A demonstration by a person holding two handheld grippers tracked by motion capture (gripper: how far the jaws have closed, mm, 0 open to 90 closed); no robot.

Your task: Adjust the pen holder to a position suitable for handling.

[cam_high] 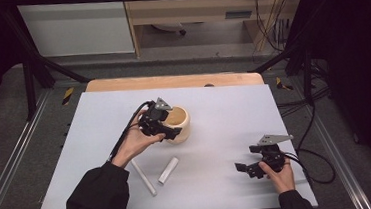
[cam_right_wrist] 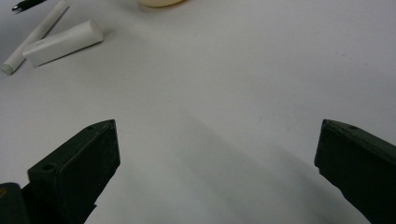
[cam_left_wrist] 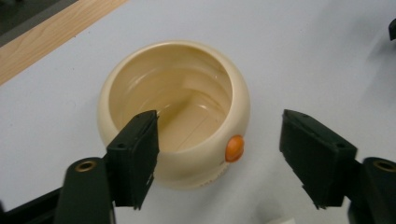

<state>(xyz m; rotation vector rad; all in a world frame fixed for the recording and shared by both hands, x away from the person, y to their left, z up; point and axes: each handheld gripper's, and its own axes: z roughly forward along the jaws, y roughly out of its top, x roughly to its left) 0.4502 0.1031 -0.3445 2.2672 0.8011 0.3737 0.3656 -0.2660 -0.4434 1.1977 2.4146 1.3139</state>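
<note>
The cream pot [cam_high: 177,124] is sitting upright a little behind the middle of the white desk [cam_high: 234,110], well in from every edge, its mouth open upward and an orange button [cam_left_wrist: 234,148] on its outer wall. The left claw [cam_high: 169,132] is hanging just above the pot's near rim with its jaws released, grasping nothing; in the left gripper view one jaw is overlapping the rim and the other is standing off to the side over bare desk. The right claw [cam_high: 245,169] is resting near the desk's front right corner, jaws spread wide and empty, with plain white surface stretching ahead of it. A short white cylinder [cam_high: 168,170] and a long thin white stick [cam_high: 143,177] are lying side by side near the front edge, between the two hands and well apart from the pot. A wooden strip [cam_high: 171,80] is running along the far edge.
</note>
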